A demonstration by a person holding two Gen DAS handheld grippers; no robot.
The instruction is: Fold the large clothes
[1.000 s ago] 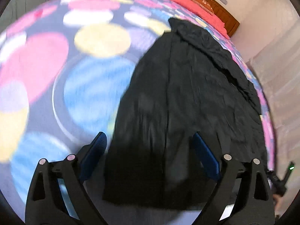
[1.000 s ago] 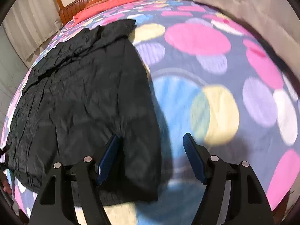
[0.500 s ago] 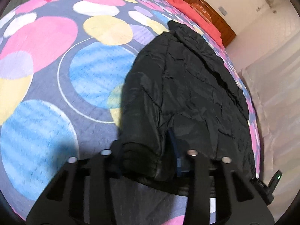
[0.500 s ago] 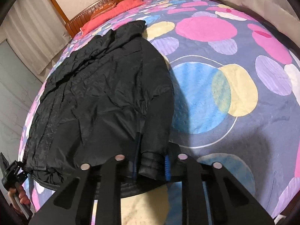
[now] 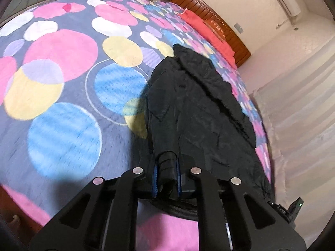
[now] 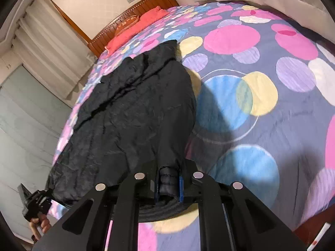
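A large black padded jacket (image 5: 201,113) lies lengthwise on the bed, its collar towards the headboard; it also shows in the right wrist view (image 6: 134,113). My left gripper (image 5: 166,175) is shut on a bunched fold of the jacket's near hem and lifts it off the bedspread. My right gripper (image 6: 168,185) is shut on another bunched fold of the same hem, also raised. The other hand-held gripper shows at the edge of each view, at the lower right in the left wrist view (image 5: 291,209) and the lower left in the right wrist view (image 6: 35,205).
The bedspread (image 5: 62,87) is grey-blue with big coloured circles. A red pillow (image 6: 136,24) and a wooden headboard (image 6: 146,2) stand at the far end. Curtains (image 6: 48,48) and pale wall panels lie beside the bed.
Both grippers were open over the hem a second ago. They closed on folds of the jacket and have since lifted and pulled back, raising the hem off the bed.
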